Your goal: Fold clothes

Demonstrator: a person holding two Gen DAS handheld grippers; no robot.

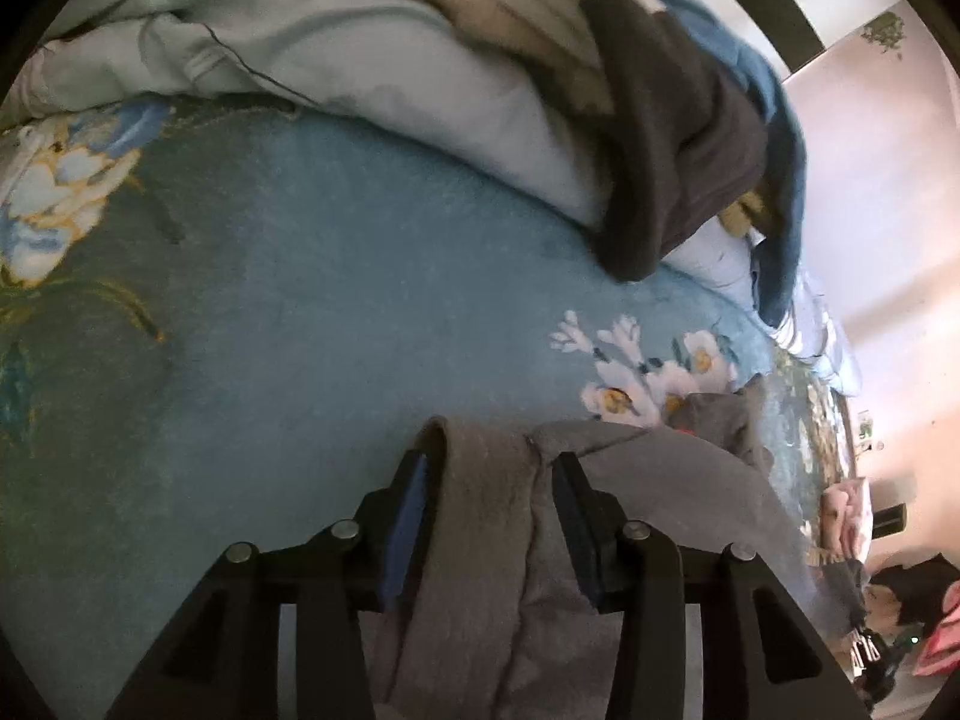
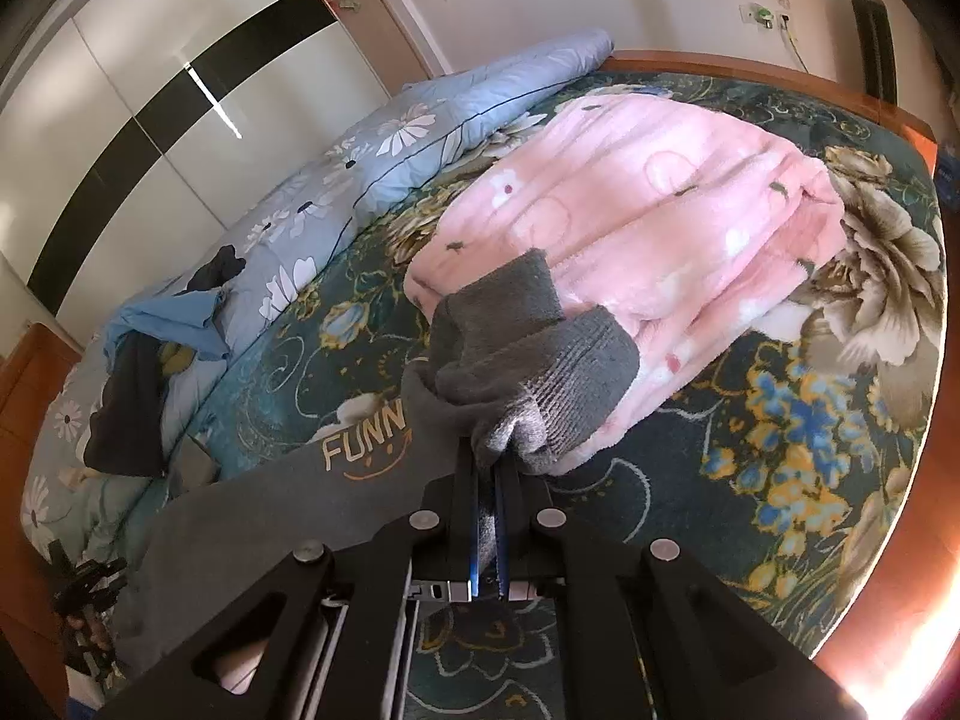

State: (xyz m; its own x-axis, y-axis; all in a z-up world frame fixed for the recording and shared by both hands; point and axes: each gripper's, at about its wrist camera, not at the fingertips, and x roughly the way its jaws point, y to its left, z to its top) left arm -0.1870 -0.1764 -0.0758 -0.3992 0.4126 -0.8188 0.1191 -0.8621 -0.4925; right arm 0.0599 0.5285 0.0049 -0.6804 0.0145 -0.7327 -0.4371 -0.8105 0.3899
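Left gripper (image 1: 492, 468) half-open, grey sweatshirt (image 1: 480, 570) loose between jaws; right gripper (image 2: 493, 468) clamps cuff (image 2: 540, 384). Mid-fold; next: lay sleeve flat on bed (image 1: 300, 300).

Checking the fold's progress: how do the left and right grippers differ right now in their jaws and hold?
The left gripper has its jaws apart, grey fabric lying loose between them; the right gripper has its jaws shut, pinching the grey sweatshirt at its cuff. Left faces the bedspread; right faces a pink blanket. Both meet grey cloth.
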